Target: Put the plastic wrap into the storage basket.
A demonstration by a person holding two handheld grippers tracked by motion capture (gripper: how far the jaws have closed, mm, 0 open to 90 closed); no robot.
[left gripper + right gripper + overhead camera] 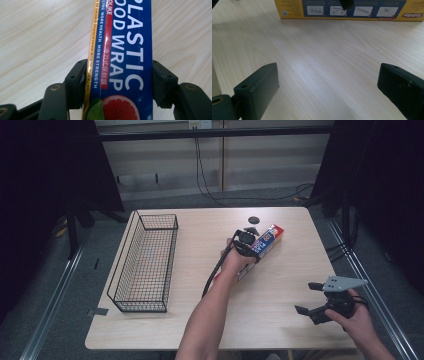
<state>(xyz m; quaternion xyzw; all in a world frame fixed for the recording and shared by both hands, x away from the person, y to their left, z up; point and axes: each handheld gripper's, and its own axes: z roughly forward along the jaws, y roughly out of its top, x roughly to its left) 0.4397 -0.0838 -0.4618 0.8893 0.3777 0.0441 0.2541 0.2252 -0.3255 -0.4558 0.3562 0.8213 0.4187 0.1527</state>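
A long box of plastic food wrap (268, 240), blue with a yellow side, lies slanted on the wooden table (280, 320) right of centre. My left gripper (247, 240) comes down on its middle from above. In the left gripper view the two black jaws press against both long sides of the box (130, 50), which rests on the tabletop. My right gripper (305, 297) is held low near the front right corner of the table, open with nothing between its fingers (259, 87). Its view looks across bare wood to the box's yellow side (294, 7).
A black wire basket (140, 302) stands lengthwise on the left part of the table, with nothing in it. A small dark round disc (254, 219) lies near the far edge behind the box. Cables run across the floor beyond the table.
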